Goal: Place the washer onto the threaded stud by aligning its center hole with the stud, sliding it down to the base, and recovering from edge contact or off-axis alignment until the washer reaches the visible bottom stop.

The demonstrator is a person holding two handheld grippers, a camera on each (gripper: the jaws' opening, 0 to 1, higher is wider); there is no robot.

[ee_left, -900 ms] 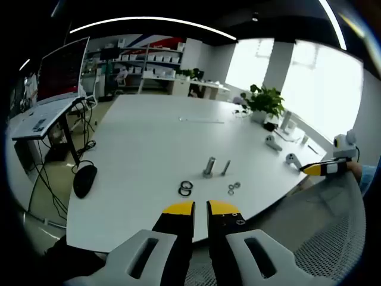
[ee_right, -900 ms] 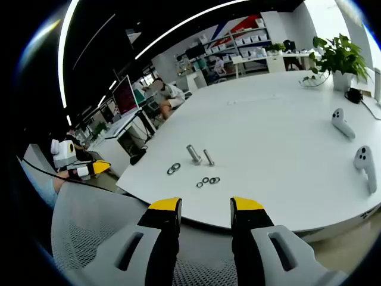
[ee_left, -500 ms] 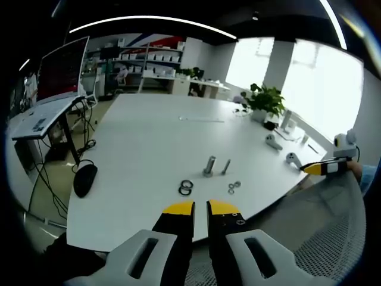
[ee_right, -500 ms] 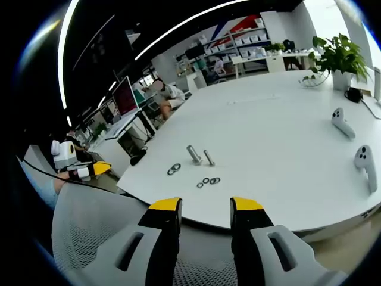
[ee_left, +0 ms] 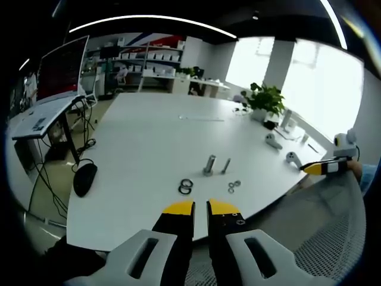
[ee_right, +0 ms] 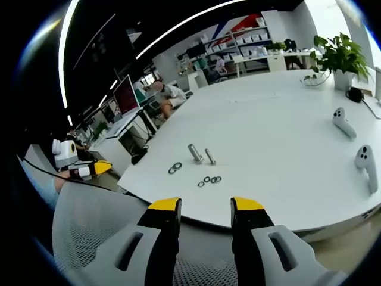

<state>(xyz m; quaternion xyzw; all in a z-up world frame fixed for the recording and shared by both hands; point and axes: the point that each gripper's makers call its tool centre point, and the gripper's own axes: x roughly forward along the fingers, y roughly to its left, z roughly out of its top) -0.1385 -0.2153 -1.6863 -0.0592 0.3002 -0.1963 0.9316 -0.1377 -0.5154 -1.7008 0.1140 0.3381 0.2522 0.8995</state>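
Nothing on the white surface (ee_left: 149, 143) has shifted since the earlier frames; the right gripper view has drifted only slightly, which is the camera, not the parts.

The left tool (ee_left: 200, 207) hangs short of the near edge of the surface, its yellow-tipped jaws drawn almost together with just a thin slit between them, gripping nothing and touching nothing. The right tool (ee_right: 202, 204) is also back from the edge, over a grey mesh chair back (ee_right: 101, 232), its jaws standing well apart and empty. Both tools have matte black jaws, yellow tips and pale grey moulded bodies.

On the smooth, matte surface two metal pieces stand upright side by side: a thicker stud (ee_left: 209, 166) on a wider base and a slimmer threaded stud (ee_left: 225, 167) just beside it. Near them, toward the tools, lie two dark rings (ee_left: 185, 188), touching or overlapping, and a small cluster of washers (ee_left: 233, 187), flat, shiny and apart from both studs. In the right gripper view the same washers (ee_right: 208, 179) lie in a short row in front of the studs.

Farther off are two white rounded controllers (ee_right: 351, 137) and a potted plant (ee_left: 264, 102).
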